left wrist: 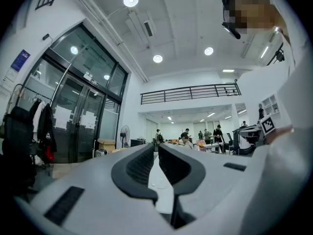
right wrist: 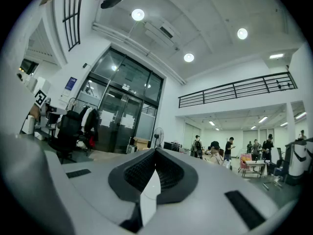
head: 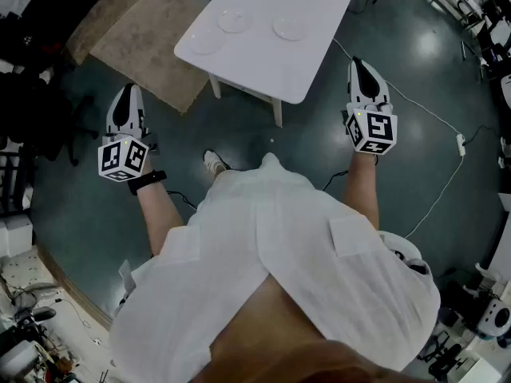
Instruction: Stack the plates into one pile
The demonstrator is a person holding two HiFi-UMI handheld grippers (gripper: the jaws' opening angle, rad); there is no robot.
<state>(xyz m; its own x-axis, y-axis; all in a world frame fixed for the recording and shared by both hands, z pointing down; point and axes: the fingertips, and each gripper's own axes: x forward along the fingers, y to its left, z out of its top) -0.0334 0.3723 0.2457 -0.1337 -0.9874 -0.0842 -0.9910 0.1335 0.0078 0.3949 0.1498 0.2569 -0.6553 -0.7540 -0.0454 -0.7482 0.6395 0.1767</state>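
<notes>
On a glossy white table (head: 275,66) lie three round plates (head: 234,21), left hand-held gripper (head: 125,92) and right hand-held gripper (head: 361,65) closed.

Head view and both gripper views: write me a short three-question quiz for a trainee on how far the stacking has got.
1. How many plates lie on the white table?
2. True or false: the plates are already in one pile.
3. Pick one. The left claw and the right claw are:
A. both shut, with nothing between the jaws
B. both shut on a plate
C. both wide open over the table

Key
1. Three.
2. False: they lie side by side, none on top of another.
3. A. Both are held level, short of the table.
</notes>
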